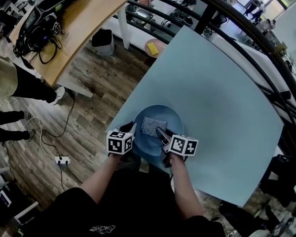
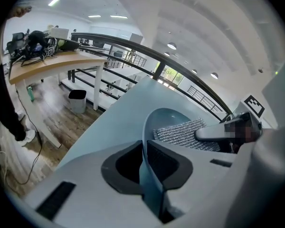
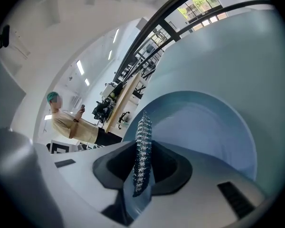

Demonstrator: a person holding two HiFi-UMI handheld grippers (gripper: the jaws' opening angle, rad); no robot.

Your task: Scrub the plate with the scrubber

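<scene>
While the head view shows scrubber (image 1: pixel 152 126) on plate (image 1: pixel 161 111), left tool (image 2: pixel 145 163) pinches the rim, right tool (image 3: pixel 141 165) grips scrubber.

Black short-sleeved T-shirt (image 1: pixel 123 201), small white print (image 1: pixel 101 228) at 6 o'clock on the chest. Left gripper (image 1: pixel 130 128) and right gripper (image 1: pixel 161 132): pale grey moulded bodies, dark grey pads (image 2: pixel 123 164), each carrying a white cube (image 1: pixel 120 142) with black square markers.
</scene>
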